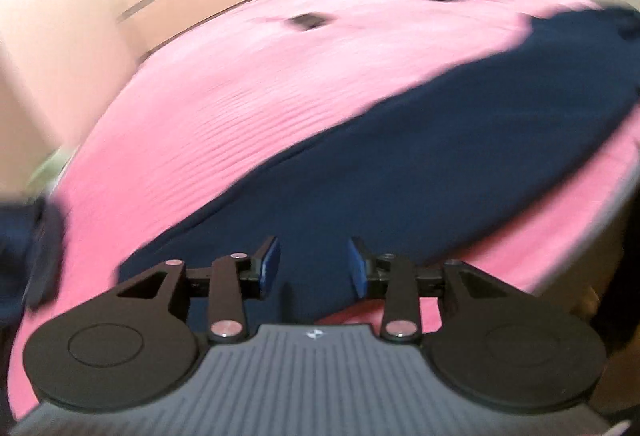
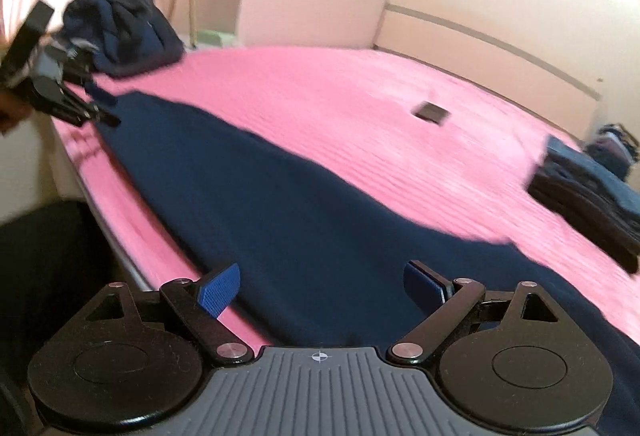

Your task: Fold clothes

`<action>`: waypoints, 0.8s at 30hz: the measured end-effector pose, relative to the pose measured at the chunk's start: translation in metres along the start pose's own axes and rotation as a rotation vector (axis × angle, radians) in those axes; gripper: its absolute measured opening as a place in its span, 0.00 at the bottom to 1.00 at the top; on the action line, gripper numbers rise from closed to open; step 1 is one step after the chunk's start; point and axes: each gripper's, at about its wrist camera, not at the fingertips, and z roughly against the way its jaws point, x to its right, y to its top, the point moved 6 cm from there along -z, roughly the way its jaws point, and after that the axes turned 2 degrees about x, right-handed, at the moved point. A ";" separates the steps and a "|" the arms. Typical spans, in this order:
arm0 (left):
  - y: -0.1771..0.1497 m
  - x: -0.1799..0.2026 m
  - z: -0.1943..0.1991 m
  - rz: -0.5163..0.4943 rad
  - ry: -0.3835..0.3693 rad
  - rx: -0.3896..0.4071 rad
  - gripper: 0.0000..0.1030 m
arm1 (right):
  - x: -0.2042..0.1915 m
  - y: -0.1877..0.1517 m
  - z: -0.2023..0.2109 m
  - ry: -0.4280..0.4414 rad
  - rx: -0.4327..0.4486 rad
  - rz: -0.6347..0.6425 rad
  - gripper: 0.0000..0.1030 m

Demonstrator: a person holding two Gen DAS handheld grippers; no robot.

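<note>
Lying flat along the pink bed point(image 2: 360, 103), a navy garment point(image 2: 304, 203) spreads just ahead of both released grippers, left point(image 1: 313, 264) and right point(image 2: 322, 286), fingers apparently empty despite blur.

The left gripper point(image 1: 314, 268) hangs with its jaws parted, nothing between the blue pads. The right gripper point(image 2: 322, 290) spreads wider, its jaws likewise empty.
</note>
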 end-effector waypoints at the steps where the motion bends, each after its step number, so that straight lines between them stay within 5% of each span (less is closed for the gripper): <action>1: -0.007 -0.017 0.001 0.042 0.027 -0.008 0.37 | -0.005 0.009 -0.006 0.024 0.012 -0.018 0.89; 9: -0.049 -0.116 -0.015 0.297 0.123 -0.091 0.43 | -0.062 0.066 -0.070 0.187 0.016 0.111 0.89; 19: -0.066 -0.164 -0.036 0.361 0.051 -0.055 0.53 | -0.137 0.105 -0.140 0.309 0.019 0.279 0.89; 24: -0.064 -0.183 -0.023 0.400 0.088 -0.008 0.45 | -0.185 0.107 -0.157 0.376 0.027 0.397 0.88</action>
